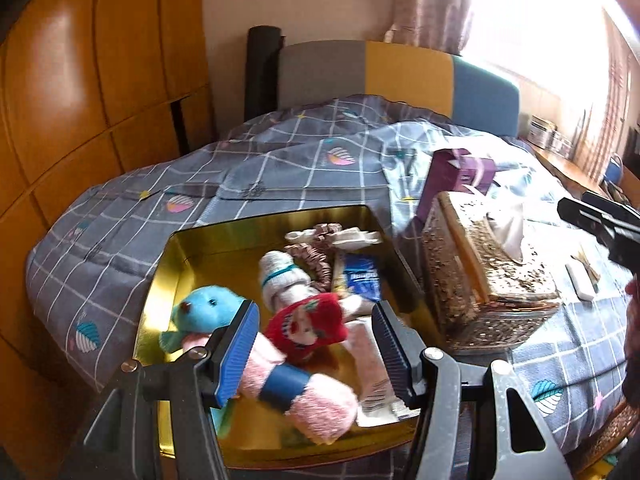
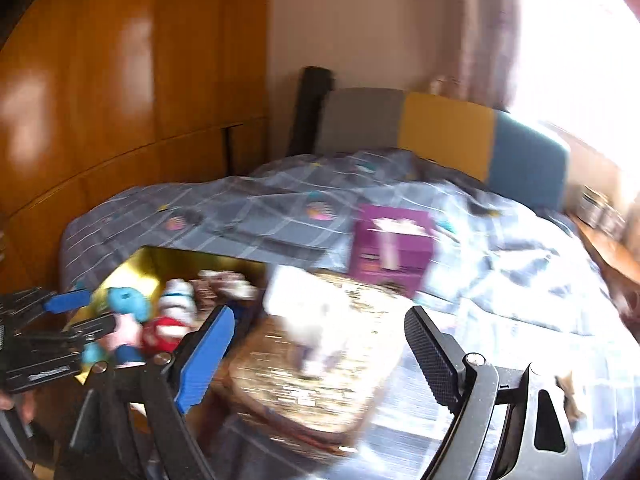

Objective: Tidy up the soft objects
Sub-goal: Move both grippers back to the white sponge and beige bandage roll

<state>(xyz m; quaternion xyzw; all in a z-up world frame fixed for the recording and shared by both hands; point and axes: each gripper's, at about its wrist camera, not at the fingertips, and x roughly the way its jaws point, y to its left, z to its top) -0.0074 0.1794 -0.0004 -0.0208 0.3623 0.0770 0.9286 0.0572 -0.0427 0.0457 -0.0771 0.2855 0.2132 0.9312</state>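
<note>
The left tool is wide open over the gold tin on the bed, holding nothing. In the tin lie a blue teddy with a pink rolled towel, a red sock and a blue packet; its writing is too blurry to read. The right tool is open and empty above the shiny tissue box, right of the tin

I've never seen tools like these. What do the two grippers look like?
Each is a black frame with silver pivot screws and two flat, ribbed fingers. On the left gripper one finger is blue and the other black. The right gripper matches, with one blue finger and one black. No cables or sleeves show.
</note>
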